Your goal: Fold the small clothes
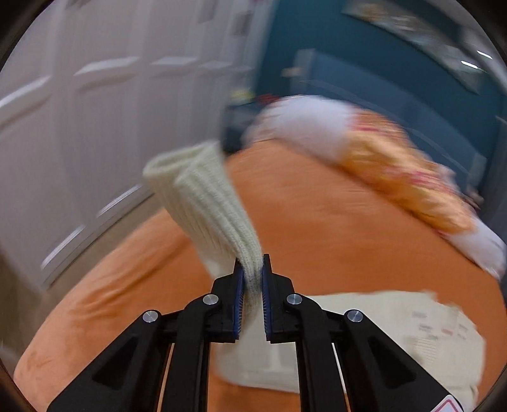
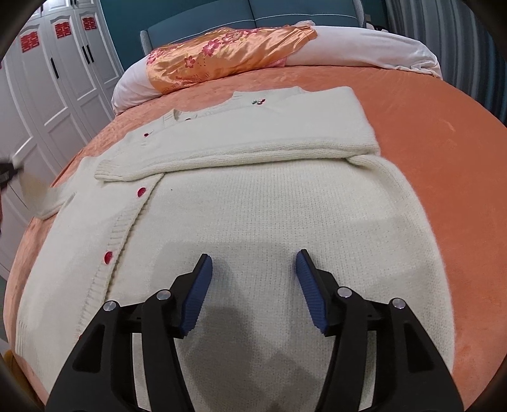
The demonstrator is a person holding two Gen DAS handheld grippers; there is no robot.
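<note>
Right wrist view: right tongs (image 2: 253,285) stand apart, empty, over one cream cardigan (image 2: 285,222) spread on the orange bed (image 2: 443,158); one sleeve (image 2: 221,155) lies folded across it. Left tongs (image 1: 252,285) are clamped on the other sleeve's cuff (image 1: 202,202), lifted. A hard tug could drag the body askew. Beyond: two pillows (image 2: 221,54).

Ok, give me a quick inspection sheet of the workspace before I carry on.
Surface: orange bedspread, bare right of the garment.
Job's things: cream cardigan spread flat, one sleeve folded across the chest; other sleeve lifted.
Clutter: orange floral pillow at the head.
Grippers: left gripper shut on the lifted sleeve; right gripper open over the cardigan's body.
Cables: nothing seen.
Surroundings: white wardrobe, teal headboard.
</note>
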